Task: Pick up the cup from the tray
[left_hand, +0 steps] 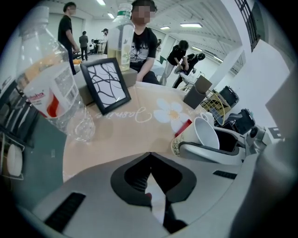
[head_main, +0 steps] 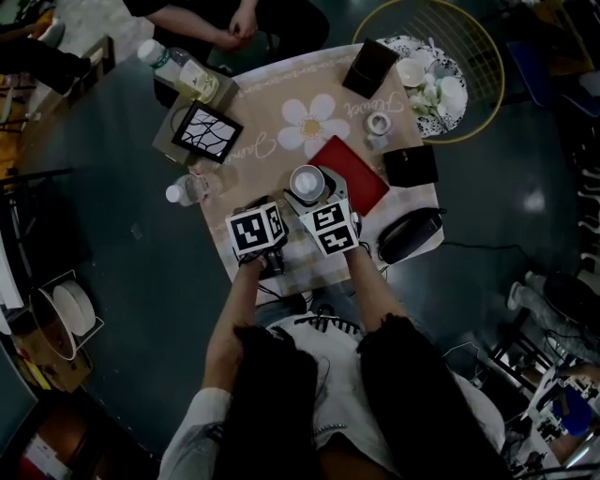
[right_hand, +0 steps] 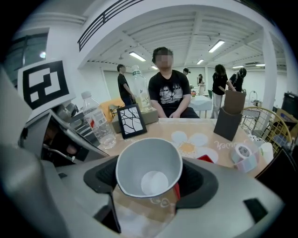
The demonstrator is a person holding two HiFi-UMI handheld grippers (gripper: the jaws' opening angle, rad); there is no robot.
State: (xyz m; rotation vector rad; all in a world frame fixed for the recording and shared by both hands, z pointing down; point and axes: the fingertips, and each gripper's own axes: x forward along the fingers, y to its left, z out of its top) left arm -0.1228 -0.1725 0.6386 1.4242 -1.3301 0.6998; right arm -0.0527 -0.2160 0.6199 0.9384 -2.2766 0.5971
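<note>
red tray (right_hand: 205, 158) mostly hidden behind cup (right_hand: 149, 169), seated person (head_main: 220, 21) cut off by top edge

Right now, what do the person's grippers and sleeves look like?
The left gripper and right gripper are alike: broad pale-grey shells with black jaw linings, each topped by a white cube bearing black square markers. A white sleeve shows on the left arm.

Head view steeply down on table (head_main: 281, 89), gripper views low, close, looking across it, all share cup (right_hand: 148, 174)
</note>
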